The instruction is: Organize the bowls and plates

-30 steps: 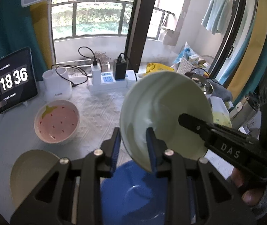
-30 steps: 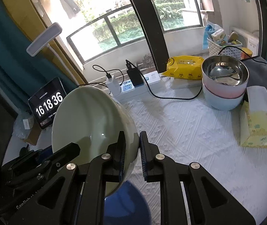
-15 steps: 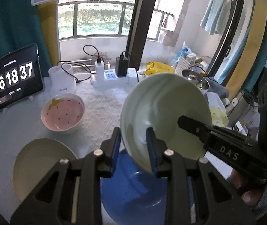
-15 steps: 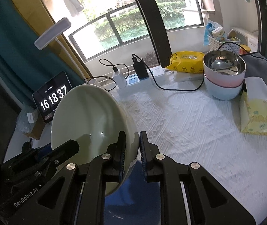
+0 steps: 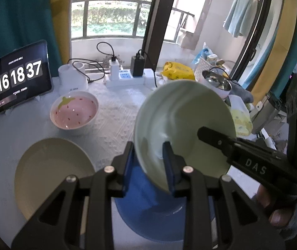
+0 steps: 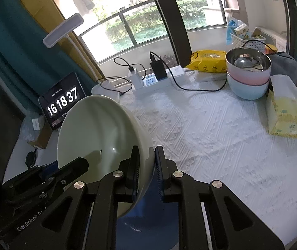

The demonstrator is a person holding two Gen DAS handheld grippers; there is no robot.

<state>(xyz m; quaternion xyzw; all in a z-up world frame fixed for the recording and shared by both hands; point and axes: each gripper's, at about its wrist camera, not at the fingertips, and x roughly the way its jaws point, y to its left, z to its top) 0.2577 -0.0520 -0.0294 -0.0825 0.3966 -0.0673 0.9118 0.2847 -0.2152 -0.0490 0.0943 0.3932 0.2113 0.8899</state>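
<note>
Overhead, a pale green bowl [image 5: 184, 129] hung tilted above a blue plate [image 5: 148, 204] on the white table [image 6: 221, 135]. Left gripper [image 5: 148, 164] clamped the bowl's near rim; right gripper [image 6: 146, 170] pinched the opposite rim. Cream plate [image 5: 50, 177] and pink strawberry bowl [image 5: 74, 109] sat left, apart.

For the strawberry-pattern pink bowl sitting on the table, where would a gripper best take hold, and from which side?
Grip the rim of the pink bowl, one finger inside and one outside. It sits upright and open, so the thin wall is exposed. Come down from above on the near edge; the white container crowds its far side.
</note>
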